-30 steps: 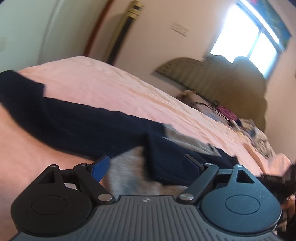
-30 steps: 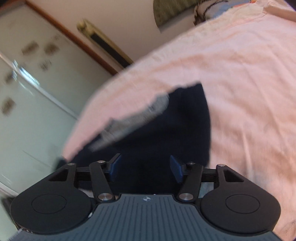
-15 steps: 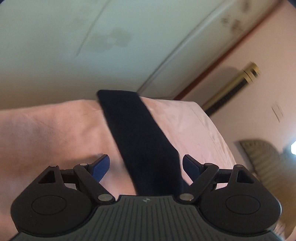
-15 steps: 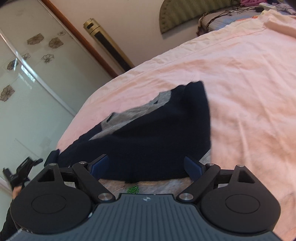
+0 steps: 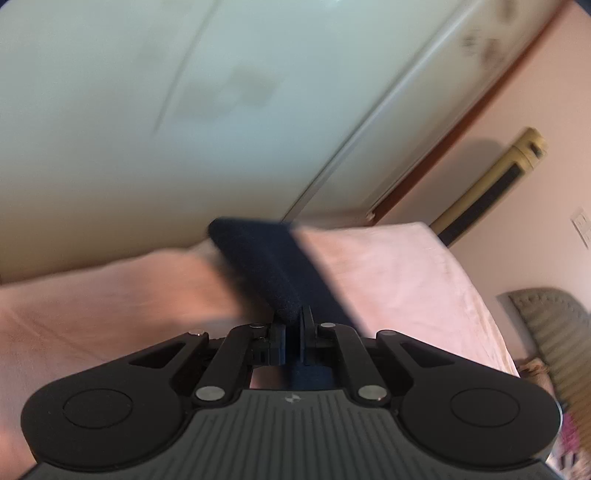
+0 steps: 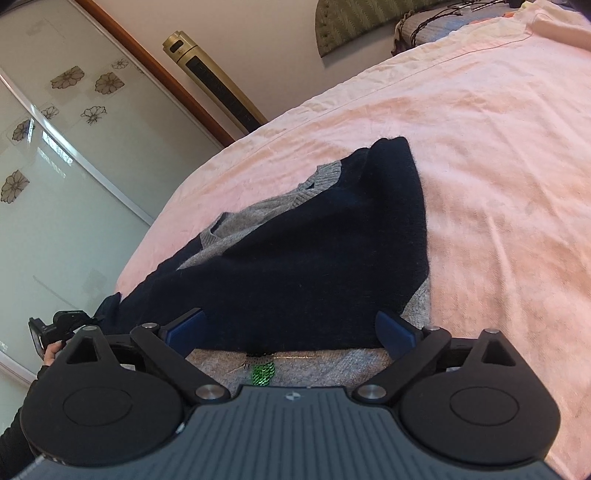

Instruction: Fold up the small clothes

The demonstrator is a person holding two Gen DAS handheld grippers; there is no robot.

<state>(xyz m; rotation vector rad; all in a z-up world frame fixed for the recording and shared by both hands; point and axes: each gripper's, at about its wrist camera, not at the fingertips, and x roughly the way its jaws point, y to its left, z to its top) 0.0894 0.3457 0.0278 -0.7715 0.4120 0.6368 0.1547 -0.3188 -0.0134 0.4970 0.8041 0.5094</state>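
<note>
A small navy and grey sweater (image 6: 317, 251) lies on the pink bed (image 6: 498, 166), one navy sleeve folded across its grey front. A green sequin patch (image 6: 263, 373) shows just below that fold. My right gripper (image 6: 290, 323) hovers over the folded sleeve's near edge; its jaws are opening wide and the pads press on nothing. In the left wrist view my left gripper (image 5: 294, 325) is shut on the other navy sleeve (image 5: 266, 266), which stretches away toward the bed's edge. The picture there is blurred.
Sliding glass doors (image 6: 55, 155) with flower decals run along the far side of the bed. A gold tower unit (image 6: 210, 77) stands by the wall, and a padded headboard (image 6: 354, 22) with clutter sits at the bed's head. A person's sleeved hand (image 6: 50, 354) shows at far left.
The left gripper swung from the sweater's body to the outstretched sleeve and closed on it. The right gripper's jaws spread wide apart over the folded sleeve.
</note>
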